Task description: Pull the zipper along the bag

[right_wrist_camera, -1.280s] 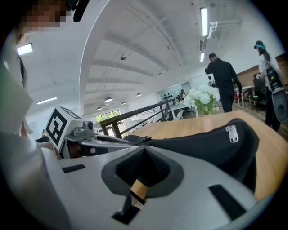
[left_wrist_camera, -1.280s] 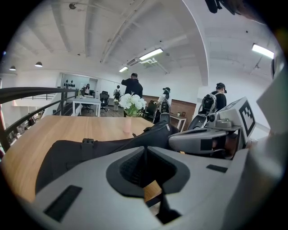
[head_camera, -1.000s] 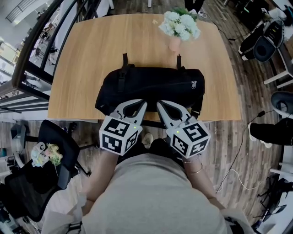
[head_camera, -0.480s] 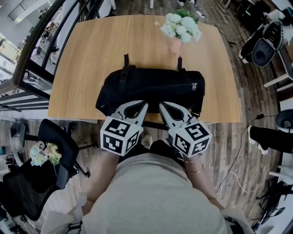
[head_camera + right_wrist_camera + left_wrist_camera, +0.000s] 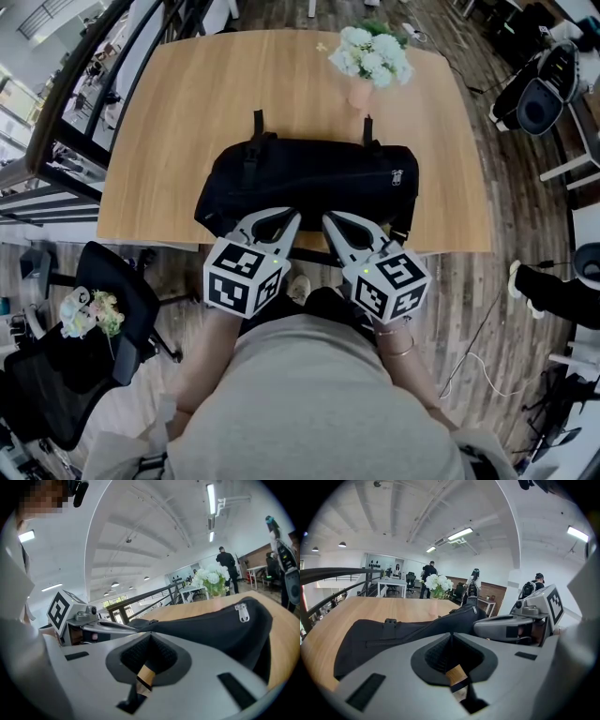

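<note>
Head view, item one: left hand-held gripper (image 5: 292, 217) – jaws clenched together, nothing between them (its own view shows the pads meeting in a bare seam). Item two: right hand-held gripper (image 5: 329, 219) – likewise clenched and empty. The two are held side by side, tips angled toward each other, marker cubes nearest the person's body.

Surface: a light wooden desk (image 5: 187, 94) with rounded far corners. A pale vase of white flowers (image 5: 370, 54) stands near its far edge.

Room: plank floor (image 5: 511, 178), a black office chair (image 5: 103, 300) at lower left, a dark railing (image 5: 66, 103) along the left side; people stand in the background of both gripper views.

Task item: black bag (image 5: 309, 173) – laid lengthwise across the near half of the desk, straps toward the far side. It sits directly ahead of both gripper tips, which reach its near flank (contact cannot be confirmed). A metal zipper pull (image 5: 241, 612) shows toward the bag's right end, well apart from the right gripper's tips.
</note>
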